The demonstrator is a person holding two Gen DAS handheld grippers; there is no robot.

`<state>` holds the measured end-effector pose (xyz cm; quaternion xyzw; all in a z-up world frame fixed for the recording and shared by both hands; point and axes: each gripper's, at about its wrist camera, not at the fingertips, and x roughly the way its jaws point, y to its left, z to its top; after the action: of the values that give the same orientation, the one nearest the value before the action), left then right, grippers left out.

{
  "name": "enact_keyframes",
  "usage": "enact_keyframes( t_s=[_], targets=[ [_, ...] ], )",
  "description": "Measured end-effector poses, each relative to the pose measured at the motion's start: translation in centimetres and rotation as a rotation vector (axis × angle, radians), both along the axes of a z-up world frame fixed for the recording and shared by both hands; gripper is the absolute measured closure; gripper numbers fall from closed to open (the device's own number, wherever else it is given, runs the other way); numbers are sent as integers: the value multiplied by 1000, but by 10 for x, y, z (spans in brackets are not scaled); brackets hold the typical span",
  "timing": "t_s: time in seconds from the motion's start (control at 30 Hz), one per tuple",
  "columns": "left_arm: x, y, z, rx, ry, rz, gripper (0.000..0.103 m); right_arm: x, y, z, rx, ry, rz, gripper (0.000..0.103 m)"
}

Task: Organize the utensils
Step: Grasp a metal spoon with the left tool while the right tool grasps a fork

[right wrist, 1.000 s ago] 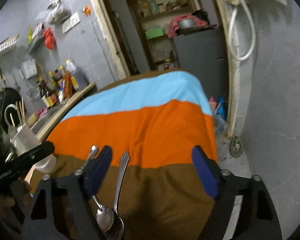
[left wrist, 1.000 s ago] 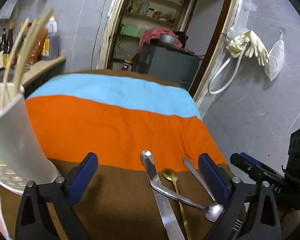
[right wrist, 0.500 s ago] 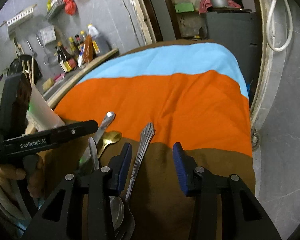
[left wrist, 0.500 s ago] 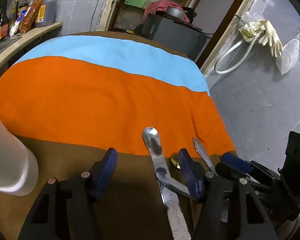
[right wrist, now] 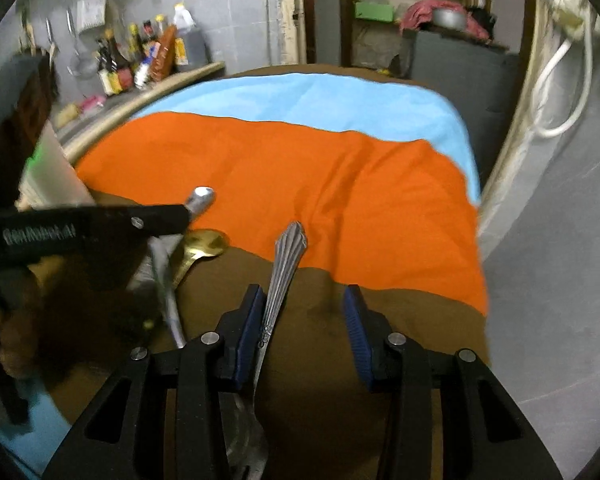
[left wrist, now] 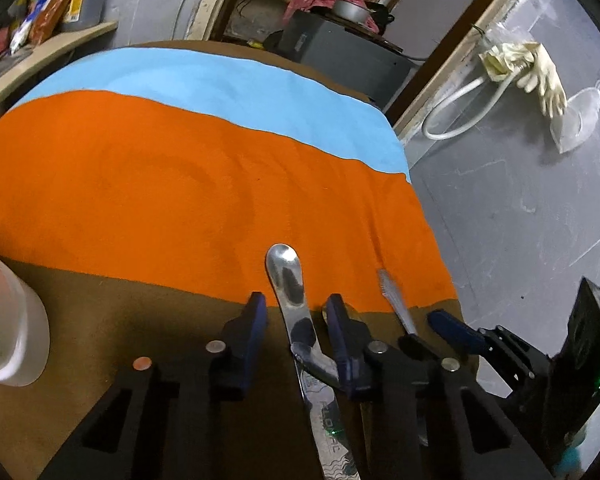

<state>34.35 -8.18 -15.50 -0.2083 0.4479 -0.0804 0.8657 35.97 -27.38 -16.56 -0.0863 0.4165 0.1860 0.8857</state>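
Steel utensils lie on the brown stripe of the striped tablecloth (left wrist: 180,184). My left gripper (left wrist: 298,316) straddles the flat knife handle (left wrist: 288,280). Its jaws are closing, and a small gap still shows at the left pad. A spoon handle (left wrist: 314,360) crosses the knife near the right pad. My right gripper (right wrist: 304,320) stands over the fluted-handled utensil (right wrist: 284,268). That handle lies against the left pad, well apart from the right pad. A gold spoon (right wrist: 204,244) lies just left of it. The white utensil holder (left wrist: 8,340) stands at the far left.
The table's right edge (left wrist: 432,216) drops to a grey floor. A counter with bottles (right wrist: 148,64) runs along the left wall. A grey cabinet (left wrist: 340,48) stands behind the table. Rubber gloves (left wrist: 540,68) hang on the right wall.
Both grippers came down and forward onto the utensils and their jaws narrowed. The left now brackets the knife handle, the right the fluted handle. The white holder slid to the left edge.
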Motion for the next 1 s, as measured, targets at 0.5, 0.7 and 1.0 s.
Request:
enact_keyframes(
  t_s=[0.5, 0.7, 1.0],
  targets=[
    [31, -4, -9, -98, 117, -86, 89, 12, -49, 2, 152, 73, -151, 87],
    [37, -17, -9, -49, 129, -118, 89, 24, -47, -12, 200, 121, -121, 86],
    [36, -32, 3, 30, 109, -140, 100, 27, -48, -17, 244, 139, -161, 90]
  ],
)
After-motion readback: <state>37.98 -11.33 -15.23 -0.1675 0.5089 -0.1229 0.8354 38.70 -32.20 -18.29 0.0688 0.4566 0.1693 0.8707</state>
